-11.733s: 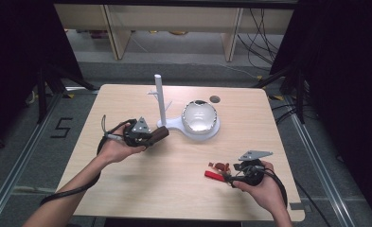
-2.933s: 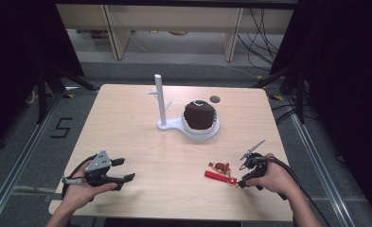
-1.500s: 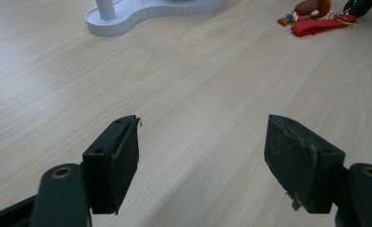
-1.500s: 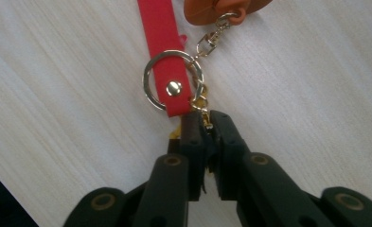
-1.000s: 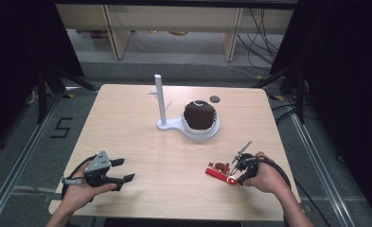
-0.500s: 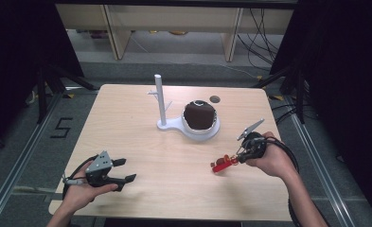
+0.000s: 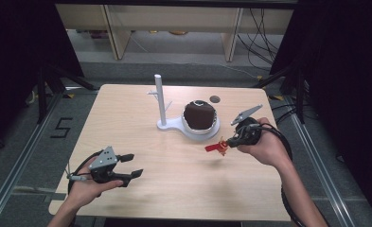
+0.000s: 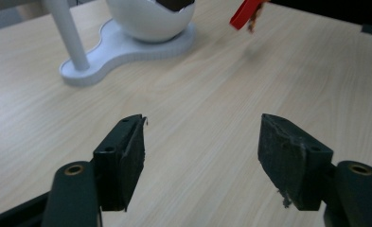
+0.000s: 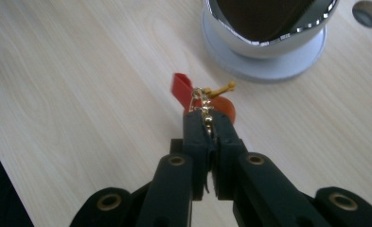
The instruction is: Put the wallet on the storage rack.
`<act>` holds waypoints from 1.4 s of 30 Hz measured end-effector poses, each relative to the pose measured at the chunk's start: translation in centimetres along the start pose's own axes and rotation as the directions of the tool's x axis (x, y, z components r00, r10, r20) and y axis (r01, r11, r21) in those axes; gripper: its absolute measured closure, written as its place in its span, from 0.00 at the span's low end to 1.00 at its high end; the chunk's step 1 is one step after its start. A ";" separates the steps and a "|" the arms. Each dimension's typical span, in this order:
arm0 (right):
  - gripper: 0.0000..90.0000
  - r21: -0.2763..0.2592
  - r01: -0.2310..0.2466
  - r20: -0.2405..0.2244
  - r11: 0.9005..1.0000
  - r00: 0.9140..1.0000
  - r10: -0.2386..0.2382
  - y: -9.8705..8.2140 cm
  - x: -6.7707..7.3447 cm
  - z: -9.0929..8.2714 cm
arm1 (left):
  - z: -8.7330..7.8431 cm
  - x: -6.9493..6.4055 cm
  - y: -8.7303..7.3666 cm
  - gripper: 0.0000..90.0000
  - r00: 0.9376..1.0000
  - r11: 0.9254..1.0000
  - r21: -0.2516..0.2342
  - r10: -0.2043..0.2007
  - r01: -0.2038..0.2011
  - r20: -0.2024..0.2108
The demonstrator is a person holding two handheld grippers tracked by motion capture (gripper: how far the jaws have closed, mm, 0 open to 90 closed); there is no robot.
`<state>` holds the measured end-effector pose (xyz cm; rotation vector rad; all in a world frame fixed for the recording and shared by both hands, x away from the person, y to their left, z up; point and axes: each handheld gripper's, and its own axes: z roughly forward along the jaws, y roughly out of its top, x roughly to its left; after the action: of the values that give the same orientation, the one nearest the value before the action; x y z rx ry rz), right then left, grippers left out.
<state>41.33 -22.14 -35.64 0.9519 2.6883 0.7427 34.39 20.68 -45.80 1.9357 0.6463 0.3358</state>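
Two grippers work over the wooden table point(image 7: 127, 123). At the near left, the left gripper point(image 7: 132, 165) rests low with its jaws spread wide and nothing between them. At the right, the right gripper point(image 7: 229, 141) has its jaws pinched together on a small gold chain carrying a red tag point(image 9: 181, 88), held above the tabletop just near of the white stand point(image 7: 167, 124) whose round cup point(image 7: 201, 127) holds a dark brown object point(image 7: 199, 115).
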 end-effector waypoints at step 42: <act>0.97 -0.051 0.198 -0.179 0.979 0.962 -0.204 6.6 5.7 2.2 | 11.0 -2.4 9.3 0.56 0.934 0.955 -0.064 0.296 -0.289 0.200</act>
<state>41.17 -13.24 -34.21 0.6160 2.8644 0.8652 40.61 8.03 -42.17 2.0030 0.2127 0.3211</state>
